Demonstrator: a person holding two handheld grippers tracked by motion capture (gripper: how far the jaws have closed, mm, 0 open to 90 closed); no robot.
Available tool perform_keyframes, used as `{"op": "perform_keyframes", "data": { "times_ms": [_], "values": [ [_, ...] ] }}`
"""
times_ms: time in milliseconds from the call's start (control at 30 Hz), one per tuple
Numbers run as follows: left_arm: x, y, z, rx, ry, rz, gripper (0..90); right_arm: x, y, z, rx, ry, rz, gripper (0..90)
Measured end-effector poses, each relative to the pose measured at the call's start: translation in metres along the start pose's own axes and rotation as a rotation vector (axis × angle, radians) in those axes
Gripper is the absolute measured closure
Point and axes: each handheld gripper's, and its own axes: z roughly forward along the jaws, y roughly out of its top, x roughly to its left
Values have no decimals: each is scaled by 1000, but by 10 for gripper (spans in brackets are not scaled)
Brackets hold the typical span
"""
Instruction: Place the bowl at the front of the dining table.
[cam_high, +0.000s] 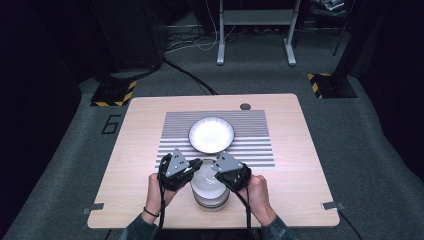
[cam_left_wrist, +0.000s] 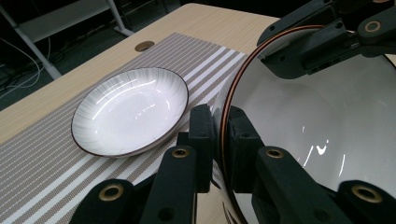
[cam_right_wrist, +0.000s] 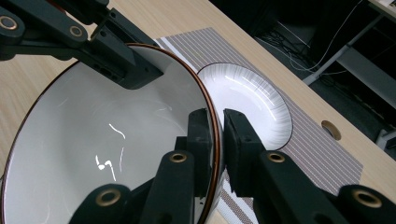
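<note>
Broadly, a pale wooden worktop (cam_high: 140, 150) takes up the middle of the high view, standing on grey carpet with a round cable hole (cam_high: 245, 106) near its far edge. On it lies a striped grey and white mat (cam_high: 250, 140). At the centre of the mat sits a shallow white plate (cam_high: 211, 134) with a dark rim, apart from everything else. Nearer the person, just off the mat's near edge, stands a stack of white bowls (cam_high: 209, 197). The top bowl (cam_high: 205, 181) has a thin brown rim and a glossy white inside. The left tool (cam_high: 194, 164) is clamped on this bowl's rim at its left side, one jaw inside and one outside the wall. The right tool (cam_high: 218, 165) is clamped on the rim at the opposite side in the same way. Each tool carries a grey three-cornered plate, and a hand holds each from the near edge.
</note>
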Motion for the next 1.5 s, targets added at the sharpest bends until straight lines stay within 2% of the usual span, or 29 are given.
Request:
{"op": "perform_keyframes", "data": {
  "times_ms": [133,433,633,900,1500],
  "values": [
    [2,4,-1,-1,6,9,826,-3,4,-1,-10,-1,12,808],
    [4,14,-5,-9,22,25,826,-7,11,-5,-25,-12,1,808],
    [10,22,-7,-23,32,28,826,-12,20,-5,-36,-23,-10,807],
    [18,25,-7,-4,55,30,826,-12,27,1,-42,-34,-25,805],
    [34,36,-5,5,92,35,824,-20,43,14,-54,-43,-22,805]
  ]
}}
